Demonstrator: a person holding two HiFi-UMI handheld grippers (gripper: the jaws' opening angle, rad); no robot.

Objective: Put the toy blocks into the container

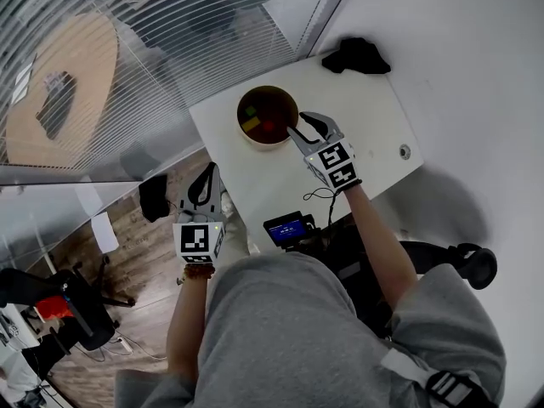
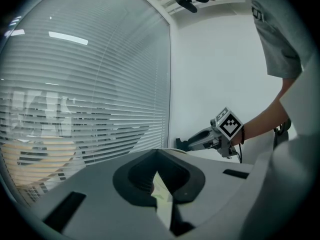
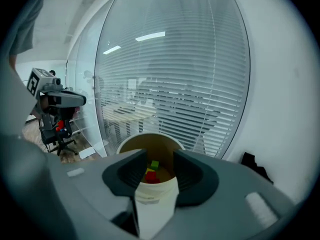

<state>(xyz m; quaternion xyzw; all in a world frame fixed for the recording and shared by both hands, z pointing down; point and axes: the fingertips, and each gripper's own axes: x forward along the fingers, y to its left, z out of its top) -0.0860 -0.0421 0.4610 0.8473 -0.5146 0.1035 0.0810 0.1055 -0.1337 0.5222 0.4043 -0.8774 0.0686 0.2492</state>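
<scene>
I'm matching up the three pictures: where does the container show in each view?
Head view: container upper centre, beside the right gripper's tips.
Left gripper view: seemingly just a pale rim sliver at centre, above the jaws.
Right gripper view: lower centre, beyond the open jaws.
Shared landmark: the slatted blinds, in all three.

One round cream container (image 1: 241,119) with a brown inside stands on one white table (image 1: 374,134). Three small toy blocks show inside it: one red block (image 1: 269,128), one green block (image 1: 251,109) and one yellow block (image 1: 251,124). There are two grey hand-held grippers, the left gripper (image 1: 204,177) and the right gripper (image 1: 303,125). On the table lie one black crumpled item (image 1: 357,55) and one small round grommet (image 1: 405,151). One small device with a blue-lit screen (image 1: 287,227) is in view.
</scene>
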